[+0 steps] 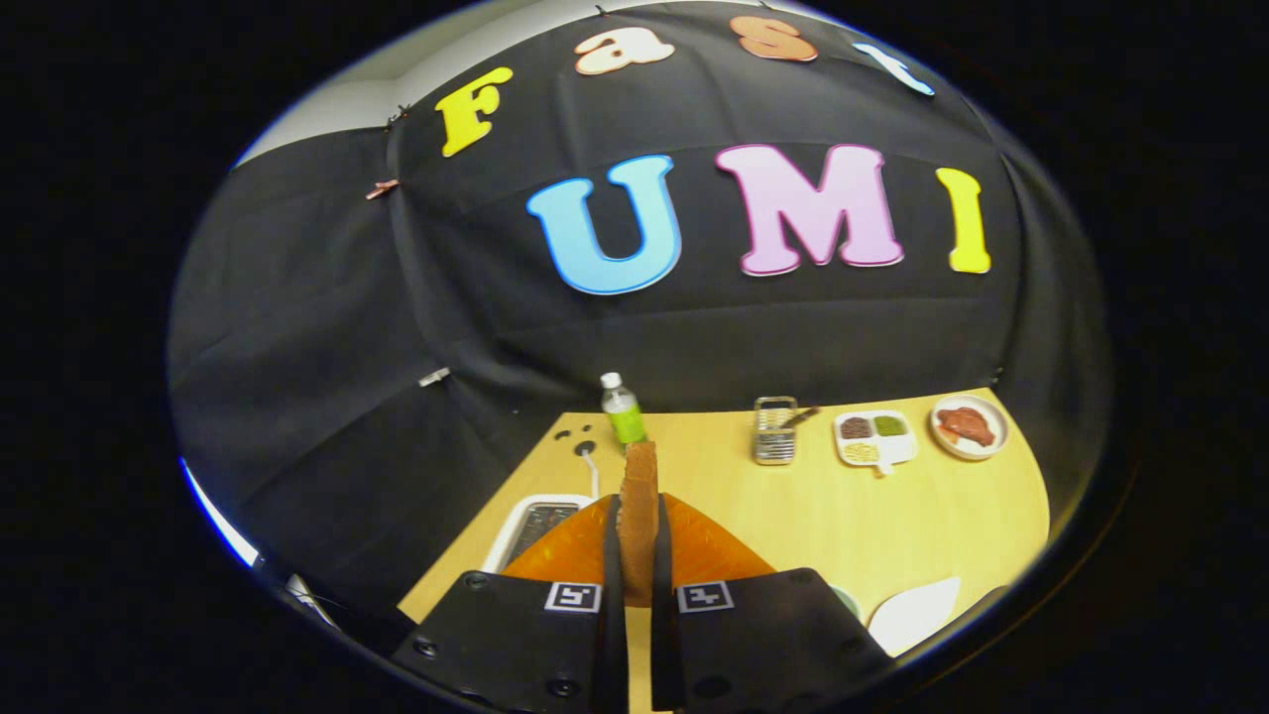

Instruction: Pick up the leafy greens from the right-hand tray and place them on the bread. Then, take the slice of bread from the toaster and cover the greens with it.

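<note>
My gripper is shut on a slice of bread, which stands on edge between the two fingers and pokes up beyond their tips. Both fingers press on its flat sides. The slice is held above an orange tray that lies under and just ahead of the fingers. To the left of the fingers sits the white toaster with a dark slot on top. A white plate shows its edge to the right of the fingers. The greens are hidden.
On the wooden table beyond the fingers stand a green drink bottle, a metal grater, a white divided dish with small heaps of food, and a round plate with a reddish piece. A white cable runs toward the toaster.
</note>
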### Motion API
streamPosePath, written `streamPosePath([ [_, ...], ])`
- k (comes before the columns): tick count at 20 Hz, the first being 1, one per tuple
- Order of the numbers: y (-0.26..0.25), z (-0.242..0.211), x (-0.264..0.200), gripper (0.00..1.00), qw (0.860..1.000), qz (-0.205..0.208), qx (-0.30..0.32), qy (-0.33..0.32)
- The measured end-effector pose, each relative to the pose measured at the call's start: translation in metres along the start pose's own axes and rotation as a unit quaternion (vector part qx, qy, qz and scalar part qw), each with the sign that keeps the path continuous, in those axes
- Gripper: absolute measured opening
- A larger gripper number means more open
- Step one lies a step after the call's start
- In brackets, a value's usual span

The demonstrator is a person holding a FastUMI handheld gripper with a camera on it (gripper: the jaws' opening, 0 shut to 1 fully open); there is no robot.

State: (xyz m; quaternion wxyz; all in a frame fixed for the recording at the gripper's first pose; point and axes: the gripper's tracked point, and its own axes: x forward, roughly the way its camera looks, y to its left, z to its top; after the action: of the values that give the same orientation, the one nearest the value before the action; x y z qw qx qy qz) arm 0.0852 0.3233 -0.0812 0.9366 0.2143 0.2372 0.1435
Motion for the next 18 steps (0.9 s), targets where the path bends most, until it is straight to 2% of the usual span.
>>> streamPosePath([
  [3, -0.055, -0.039, -0.010, 0.13, 0.998, -0.050, 0.019, 0.021],
  [8, -0.114, -0.097, -0.013, 0.13, 0.990, -0.112, 0.082, 0.027],
  [10, -0.120, -0.119, -0.007, 0.13, 0.987, -0.119, 0.108, 0.029],
  [13, -0.113, -0.146, 0.004, 0.13, 0.981, -0.106, 0.158, 0.045],
  [16, -0.105, -0.158, 0.018, 0.13, 0.971, -0.097, 0.213, 0.048],
  [18, -0.109, -0.164, 0.026, 0.13, 0.968, -0.098, 0.227, 0.047],
])
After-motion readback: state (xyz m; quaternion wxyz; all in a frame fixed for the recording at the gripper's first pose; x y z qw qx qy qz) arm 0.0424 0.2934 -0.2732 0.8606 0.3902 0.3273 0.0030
